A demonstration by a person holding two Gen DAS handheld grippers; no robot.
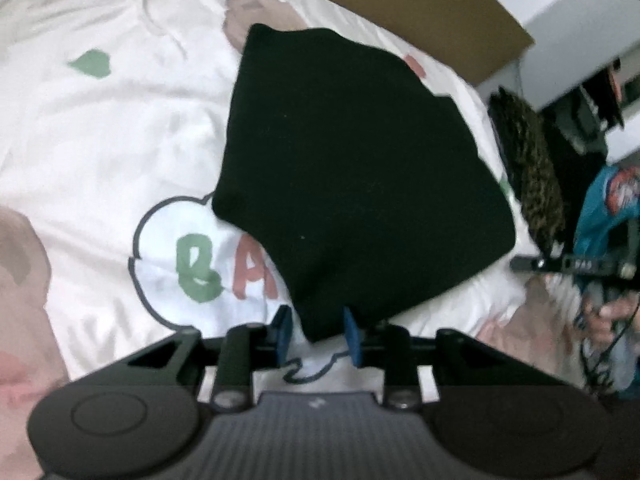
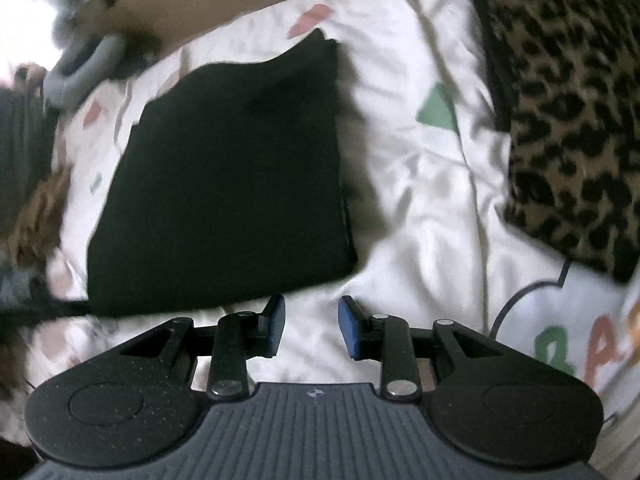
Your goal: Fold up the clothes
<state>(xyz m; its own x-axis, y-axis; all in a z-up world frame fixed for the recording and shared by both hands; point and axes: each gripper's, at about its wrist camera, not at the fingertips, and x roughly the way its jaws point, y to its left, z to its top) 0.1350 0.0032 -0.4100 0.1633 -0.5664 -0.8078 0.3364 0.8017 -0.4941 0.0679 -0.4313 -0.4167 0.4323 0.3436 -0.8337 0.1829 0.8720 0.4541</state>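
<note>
Lying flat on the bed, the folded black fabric garment [image 1: 352,168] sits as a squarish bundle on a white printed bedsheet [image 1: 100,128] with green and pink shapes and a cloud outline holding the letters "BA". In the left wrist view its near corner reaches down between the blue pads of the left hand-held gripper [image 1: 317,336]; the pads stand apart and do not press the cloth. In the right wrist view the garment [image 2: 224,184] lies at 11 o'clock from the right hand-held gripper [image 2: 312,326], whose jaws are also apart, with only bare sheet [image 2: 416,208] between them; the garment's near edge passes just beside the left pad.

Further out: a leopard-print fabric piece [image 2: 568,120] at 2 o'clock in the right view, well apart from the garment. A brown cardboard box [image 1: 420,4] borders the bed at 12 o'clock in the left view. A grey rounded object [image 2: 80,68] sits at 10 o'clock, blurred.
</note>
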